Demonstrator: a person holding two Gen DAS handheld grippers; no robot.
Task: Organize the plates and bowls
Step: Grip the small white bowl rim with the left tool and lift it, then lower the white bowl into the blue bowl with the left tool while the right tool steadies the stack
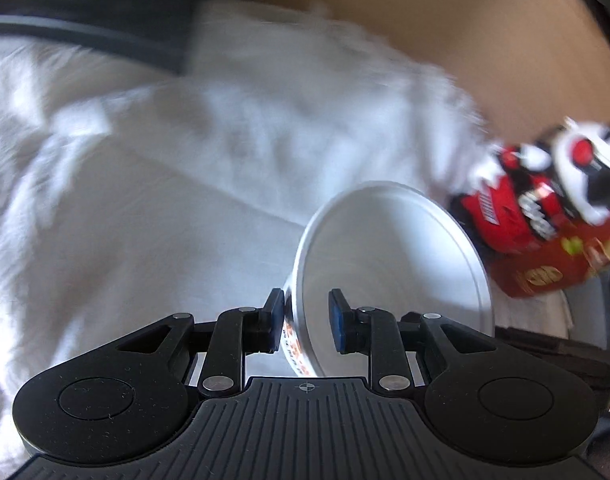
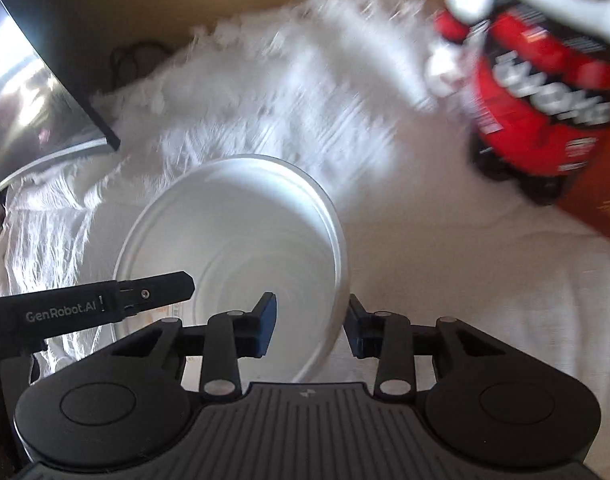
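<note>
The white bowl (image 2: 233, 240) looked light, thin and slippery; the left gripper (image 1: 307, 326) and right gripper (image 2: 309, 326) each clamped its rim.

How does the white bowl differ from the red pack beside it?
The bowl is plain white inside, while the pack is red and black with white lettering. The bowl is round, open and tilted, whereas the pack is too blurred to tell its shape. The bowl is close to both cameras and the pack is farther off at the right. Both are over the white cloth.
</note>
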